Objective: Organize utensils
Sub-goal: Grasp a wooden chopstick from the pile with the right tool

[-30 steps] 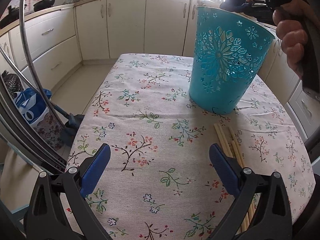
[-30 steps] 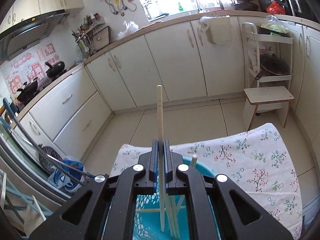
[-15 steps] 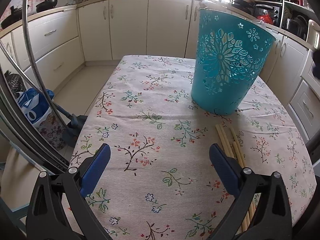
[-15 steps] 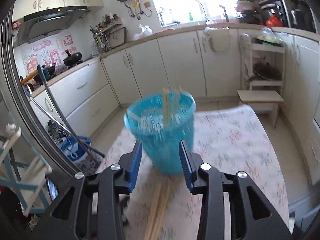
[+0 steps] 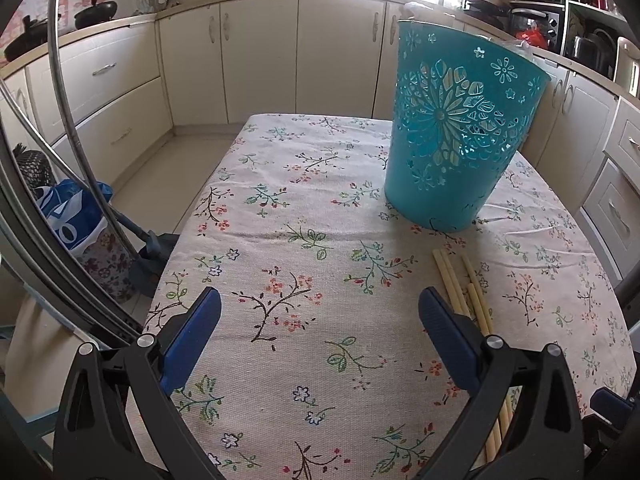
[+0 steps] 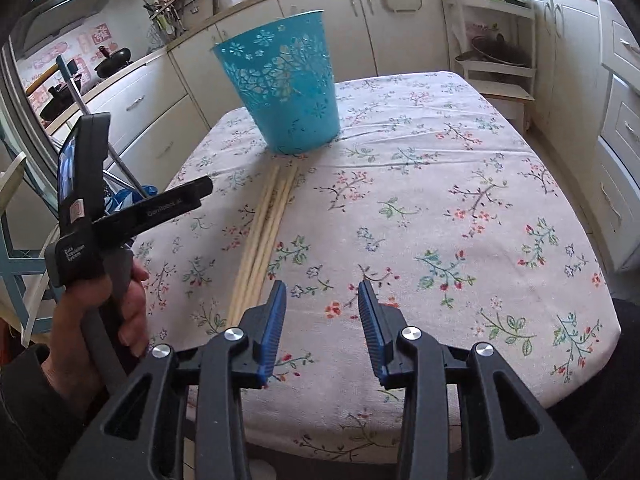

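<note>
A teal cut-out basket (image 5: 460,136) stands upright on the floral tablecloth (image 5: 304,248); it also shows in the right wrist view (image 6: 288,88). Several pale wooden chopsticks (image 6: 268,232) lie in a bundle on the cloth in front of the basket, partly behind my left gripper's right finger (image 5: 460,284). My left gripper (image 5: 320,320) is wide open and empty above the cloth. My right gripper (image 6: 322,312) is open and empty, low over the near cloth, just right of the chopsticks' near ends. The left gripper's body (image 6: 92,200) and the hand show at left.
The table (image 6: 520,184) stands in a kitchen with cream cabinets (image 5: 260,56) around it. A white stool and shelf rack (image 6: 496,60) stand beyond the far right corner. A blue bag (image 5: 72,216) and metal chair frame sit on the floor at left.
My right gripper let go of a chopstick into the basket, opened, and drew back and down to the table's near edge. The left gripper stayed open and barely moved.
</note>
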Action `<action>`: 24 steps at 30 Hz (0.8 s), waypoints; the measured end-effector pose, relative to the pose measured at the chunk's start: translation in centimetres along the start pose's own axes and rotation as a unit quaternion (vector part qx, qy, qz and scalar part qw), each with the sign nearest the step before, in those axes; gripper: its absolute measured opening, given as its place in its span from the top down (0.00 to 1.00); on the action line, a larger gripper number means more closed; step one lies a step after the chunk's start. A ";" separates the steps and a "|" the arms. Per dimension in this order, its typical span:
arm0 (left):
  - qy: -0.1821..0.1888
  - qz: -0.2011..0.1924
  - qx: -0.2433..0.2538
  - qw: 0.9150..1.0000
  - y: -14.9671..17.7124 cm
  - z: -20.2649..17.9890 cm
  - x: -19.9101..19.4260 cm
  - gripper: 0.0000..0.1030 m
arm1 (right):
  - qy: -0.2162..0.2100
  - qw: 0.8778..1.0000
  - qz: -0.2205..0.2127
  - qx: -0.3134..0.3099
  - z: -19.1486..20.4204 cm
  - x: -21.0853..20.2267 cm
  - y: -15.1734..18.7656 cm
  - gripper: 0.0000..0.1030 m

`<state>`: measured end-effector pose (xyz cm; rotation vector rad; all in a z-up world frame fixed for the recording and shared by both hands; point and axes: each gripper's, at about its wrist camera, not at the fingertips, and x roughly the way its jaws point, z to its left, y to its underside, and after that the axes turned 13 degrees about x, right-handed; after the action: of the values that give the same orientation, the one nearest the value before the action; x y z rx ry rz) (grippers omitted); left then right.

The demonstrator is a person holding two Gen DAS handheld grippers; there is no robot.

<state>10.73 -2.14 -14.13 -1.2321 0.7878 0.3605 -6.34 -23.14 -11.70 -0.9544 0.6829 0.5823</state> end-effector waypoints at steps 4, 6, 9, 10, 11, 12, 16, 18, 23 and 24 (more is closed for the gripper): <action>-0.004 -0.004 -0.001 1.000 0.1 0.0 -0.3 0.08 | -0.005 1.000 0.006 -0.013 0.9 0.3 0.3 0.63; -0.006 -0.007 -0.004 1.000 0.4 0.2 -0.7 0.08 | -0.006 1.000 0.010 -0.018 1.1 0.5 0.5 0.63; -0.004 -0.008 -0.013 1.000 1.1 0.7 -1.5 0.08 | -0.005 1.000 0.007 -0.023 1.1 0.7 0.4 0.63; -0.002 -0.008 -0.020 1.000 1.3 1.1 -1.7 0.08 | -0.005 1.000 0.007 -0.024 1.3 0.9 0.2 0.63; 0.000 -0.009 -0.027 1.000 1.5 1.4 -1.8 0.08 | -0.002 1.000 0.007 -0.025 1.4 1.3 0.0 0.64; 0.004 -0.007 -0.037 0.999 1.6 1.8 -1.8 0.08 | 0.000 1.000 0.007 -0.026 1.6 1.7 -0.3 0.65; 0.015 0.008 -0.076 0.997 2.0 3.1 -1.1 0.08 | 0.002 1.000 0.010 -0.019 2.4 3.9 -2.1 0.71; 0.018 0.008 -0.085 0.996 2.1 3.3 -1.0 0.08 | 0.002 1.000 0.010 -0.016 3.0 5.1 -3.1 0.72; 0.015 0.004 -0.067 0.998 1.9 2.5 -1.1 0.08 | 0.013 0.999 0.026 -0.030 4.3 7.8 -4.4 0.75; 0.014 0.003 -0.061 0.998 1.8 2.2 -1.1 0.08 | 0.019 0.999 0.028 -0.033 4.3 8.2 -4.4 0.76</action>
<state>9.56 0.72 -14.37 -1.3505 0.8031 0.4022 3.31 -20.19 -13.69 -1.0113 0.7299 0.6414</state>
